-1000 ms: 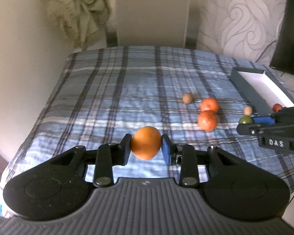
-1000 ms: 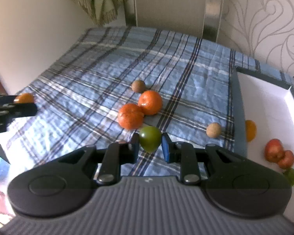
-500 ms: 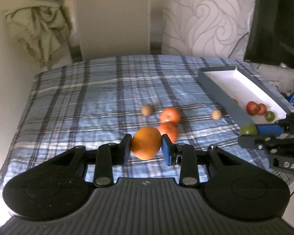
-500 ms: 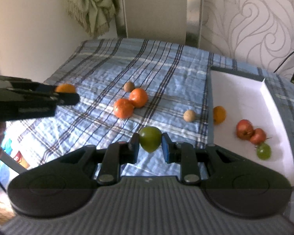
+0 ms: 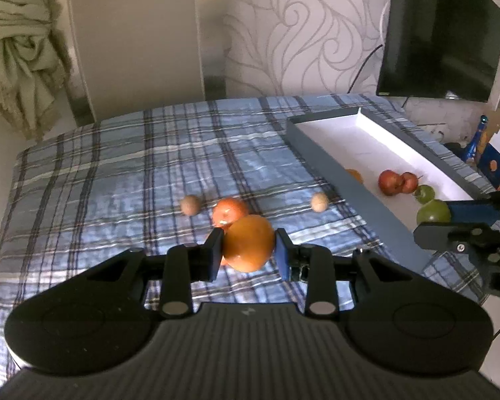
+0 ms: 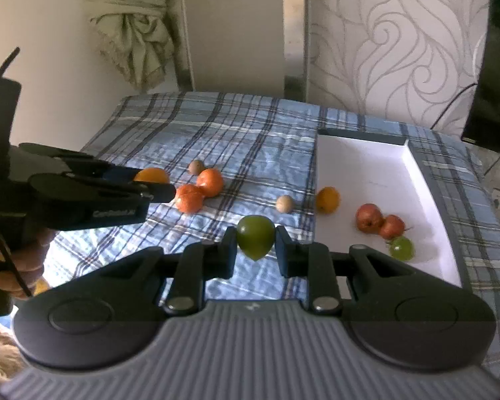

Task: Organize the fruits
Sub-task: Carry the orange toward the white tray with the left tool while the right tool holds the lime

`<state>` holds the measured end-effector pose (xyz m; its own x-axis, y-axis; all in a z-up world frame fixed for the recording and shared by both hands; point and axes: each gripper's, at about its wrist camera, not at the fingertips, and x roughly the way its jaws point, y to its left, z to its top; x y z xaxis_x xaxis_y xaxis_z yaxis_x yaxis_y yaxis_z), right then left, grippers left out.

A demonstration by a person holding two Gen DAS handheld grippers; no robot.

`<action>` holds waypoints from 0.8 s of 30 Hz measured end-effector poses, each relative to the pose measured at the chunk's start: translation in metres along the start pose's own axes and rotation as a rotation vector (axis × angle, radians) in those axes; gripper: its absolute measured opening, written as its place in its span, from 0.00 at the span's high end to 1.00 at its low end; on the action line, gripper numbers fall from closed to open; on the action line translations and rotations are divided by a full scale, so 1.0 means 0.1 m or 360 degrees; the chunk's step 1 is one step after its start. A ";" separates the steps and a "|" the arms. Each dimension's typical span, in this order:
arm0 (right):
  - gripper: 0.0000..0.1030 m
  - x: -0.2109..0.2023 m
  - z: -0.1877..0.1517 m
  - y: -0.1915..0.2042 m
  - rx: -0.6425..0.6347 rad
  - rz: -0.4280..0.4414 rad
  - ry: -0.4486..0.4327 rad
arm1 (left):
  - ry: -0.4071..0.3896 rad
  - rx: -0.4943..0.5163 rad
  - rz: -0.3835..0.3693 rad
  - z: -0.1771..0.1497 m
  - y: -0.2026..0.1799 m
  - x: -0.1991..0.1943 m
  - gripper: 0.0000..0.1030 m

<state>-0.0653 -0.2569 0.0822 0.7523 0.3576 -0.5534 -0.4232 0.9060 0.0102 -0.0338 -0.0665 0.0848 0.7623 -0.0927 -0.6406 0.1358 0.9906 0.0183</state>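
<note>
1. Between the 2 blue pads of the left gripper sits a round orange citrus fruit, pinched on both sides and held off the blue plaid cloth; from the right wrist view the same orange fruit shows at the tip of that black gripper, above the cloth.
2. Across at the right gripper, a smooth green pointed fruit is clamped between the 2 black fingers, clear of the cloth; the left wrist view shows this green fruit in the right gripper just at the near wall of the tray.
3. On the cloth lie 2 reddish-orange mandarins touching each other; a small brown round fruit rests just behind them; a pale tan round fruit lies near the tray's left wall.
4. To the right stands a long grey-walled tray with a white floor; inside it an orange fruit sits against the left wall; 2 red fruits touch one another; a small green fruit lies just beside them.
5. Behind the table hang a pale green fringed cloth and swirl-patterned wallpaper; a dark flat screen stands at the right.
</note>
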 end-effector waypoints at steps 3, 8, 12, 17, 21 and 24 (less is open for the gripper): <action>0.74 -0.07 0.01 -0.05 0.0015 -0.0030 -0.0018 | -0.0005 0.0003 -0.0026 0.02 -0.05 0.02 0.63; 0.74 -0.15 0.01 -0.11 0.0016 -0.0077 -0.0013 | -0.0017 -0.0005 -0.0076 0.05 -0.12 0.07 0.63; 0.74 -0.21 -0.01 -0.12 0.0005 -0.0110 -0.0001 | -0.0021 -0.0006 -0.0118 0.06 -0.19 0.10 0.63; 0.74 -0.27 -0.03 -0.17 0.0013 -0.0150 0.0013 | -0.0015 0.0000 -0.0153 0.07 -0.27 0.15 0.63; 0.74 -0.30 -0.08 -0.25 0.0049 -0.0177 0.0021 | -0.0002 0.0023 -0.0166 0.08 -0.33 0.18 0.63; 0.74 -0.32 -0.12 -0.31 0.0087 -0.0192 0.0018 | 0.0008 0.0050 -0.0172 0.10 -0.38 0.21 0.63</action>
<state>-0.0820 -0.2992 0.0897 0.7903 0.2432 -0.5624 -0.3017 0.9533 -0.0118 -0.0168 -0.1070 0.0785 0.7390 -0.1982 -0.6439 0.2370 0.9711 -0.0270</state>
